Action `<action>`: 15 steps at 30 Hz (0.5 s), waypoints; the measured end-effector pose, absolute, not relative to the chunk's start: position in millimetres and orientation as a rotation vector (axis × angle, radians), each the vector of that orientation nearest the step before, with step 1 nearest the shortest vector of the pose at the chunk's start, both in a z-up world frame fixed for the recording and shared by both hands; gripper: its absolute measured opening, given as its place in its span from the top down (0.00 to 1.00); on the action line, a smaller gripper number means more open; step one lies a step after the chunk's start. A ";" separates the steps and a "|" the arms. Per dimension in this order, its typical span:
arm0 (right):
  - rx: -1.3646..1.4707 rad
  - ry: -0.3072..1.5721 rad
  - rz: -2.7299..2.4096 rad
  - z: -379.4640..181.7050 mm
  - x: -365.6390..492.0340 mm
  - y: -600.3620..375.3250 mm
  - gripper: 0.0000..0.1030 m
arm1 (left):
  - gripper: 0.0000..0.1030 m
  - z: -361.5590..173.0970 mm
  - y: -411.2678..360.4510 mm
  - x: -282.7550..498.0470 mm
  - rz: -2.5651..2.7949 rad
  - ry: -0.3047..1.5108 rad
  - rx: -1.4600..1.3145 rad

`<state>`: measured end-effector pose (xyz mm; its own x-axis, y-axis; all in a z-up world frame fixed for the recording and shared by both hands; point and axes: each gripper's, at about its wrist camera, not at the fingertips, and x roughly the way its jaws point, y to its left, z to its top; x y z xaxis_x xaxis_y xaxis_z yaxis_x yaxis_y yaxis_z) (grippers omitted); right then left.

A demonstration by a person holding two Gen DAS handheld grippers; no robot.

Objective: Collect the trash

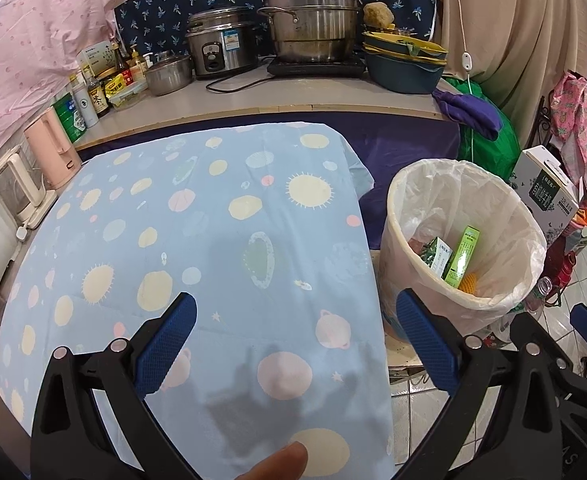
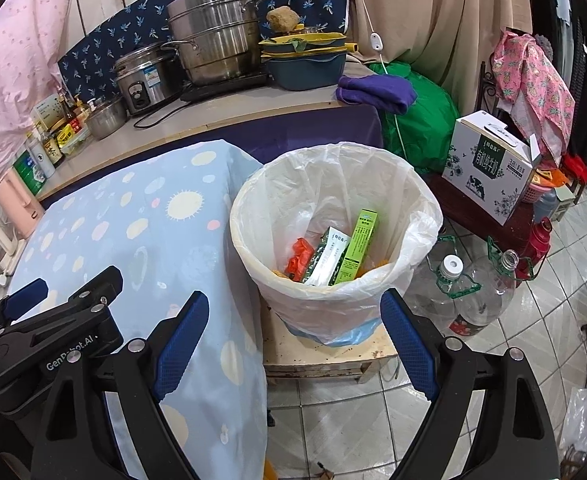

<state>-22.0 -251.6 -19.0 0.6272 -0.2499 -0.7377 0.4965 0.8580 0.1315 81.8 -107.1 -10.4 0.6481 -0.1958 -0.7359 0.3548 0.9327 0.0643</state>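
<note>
A bin lined with a white plastic bag (image 2: 333,208) stands on a low wooden stool, right of the table; it also shows in the left wrist view (image 1: 461,240). Inside lie a green box (image 2: 359,246), a white and green sachet (image 2: 327,256) and an orange wrapper (image 2: 299,260). My left gripper (image 1: 295,322) is open and empty above the table's blue spotted cloth (image 1: 197,240). My right gripper (image 2: 293,320) is open and empty, in front of the bin. The left gripper shows at the left of the right wrist view (image 2: 73,300).
A counter behind holds steel pots (image 1: 309,20), a rice cooker (image 1: 221,42), stacked dishes and bottles. A pink kettle (image 1: 51,142) stands left. A milk carton box (image 2: 489,164) and clear plastic bottles (image 2: 473,292) sit right of the bin on the tiled floor.
</note>
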 end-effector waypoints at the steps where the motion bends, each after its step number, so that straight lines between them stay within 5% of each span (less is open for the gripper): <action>1: 0.341 0.785 -0.437 -19.7 -23.2 -252.1 0.18 | 0.07 -10.7 -107.3 80.8 -0.316 0.810 0.212; 15: 0.341 0.790 -0.446 -25.1 -31.6 -256.5 0.18 | 0.07 -14.3 -112.0 70.5 -0.314 0.810 0.235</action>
